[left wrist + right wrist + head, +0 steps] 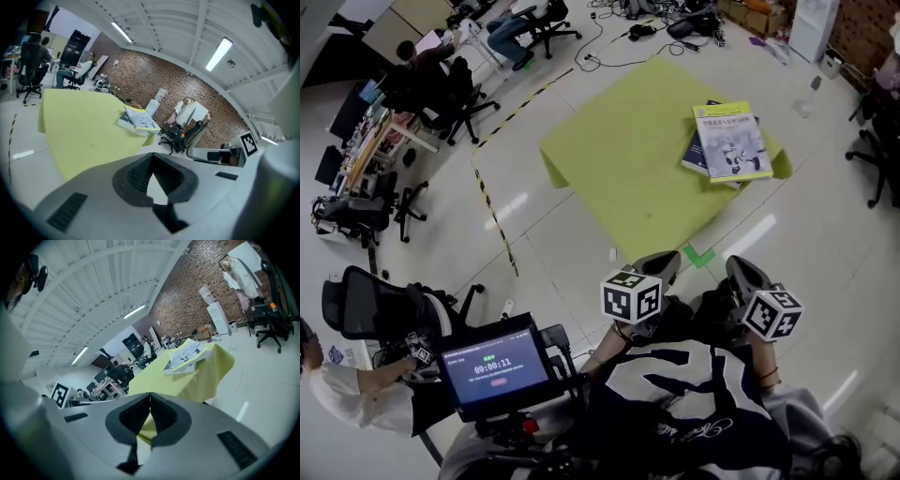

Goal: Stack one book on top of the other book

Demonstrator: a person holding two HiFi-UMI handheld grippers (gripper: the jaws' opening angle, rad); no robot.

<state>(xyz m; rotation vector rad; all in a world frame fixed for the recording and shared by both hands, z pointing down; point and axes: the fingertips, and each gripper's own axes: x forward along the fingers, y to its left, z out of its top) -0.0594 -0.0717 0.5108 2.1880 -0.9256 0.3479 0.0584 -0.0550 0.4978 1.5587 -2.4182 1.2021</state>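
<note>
Where the top book [731, 141] lies: flat on the lower book [695, 153], cover up, at the far right corner of the worktop [619, 159].
Top book: pale cover with a yellow-green border and a picture in the middle; it is turned a little against the one beneath, so their edges do not line up.
Lower book: dark blue; only its left edge and a corner show from under the top one.
Worktop: draped in a yellow-green cloth that hangs over the sides.
Left tongs [661, 263]: held close to the person's body and well apart from the worktop, pointing towards it; the left gripper view shows the two jaws pressed together with nothing between them.
Right tongs [741, 272]: just beside the left tongs, also near the body and well apart from the books; the jaws are together, tips meeting, and empty.
Floor: pale and glossy; a strip of black-and-yellow tape [492, 208] runs past the worktop's left side, and a small green mark [698, 254] lies near its near corner.
Screen [497, 366]: a lit blue display at the lower left of the head view, showing a timer.
Room: office chairs [455, 98] and desks on the left; a brick wall stands behind the worktop in both gripper views.
</note>
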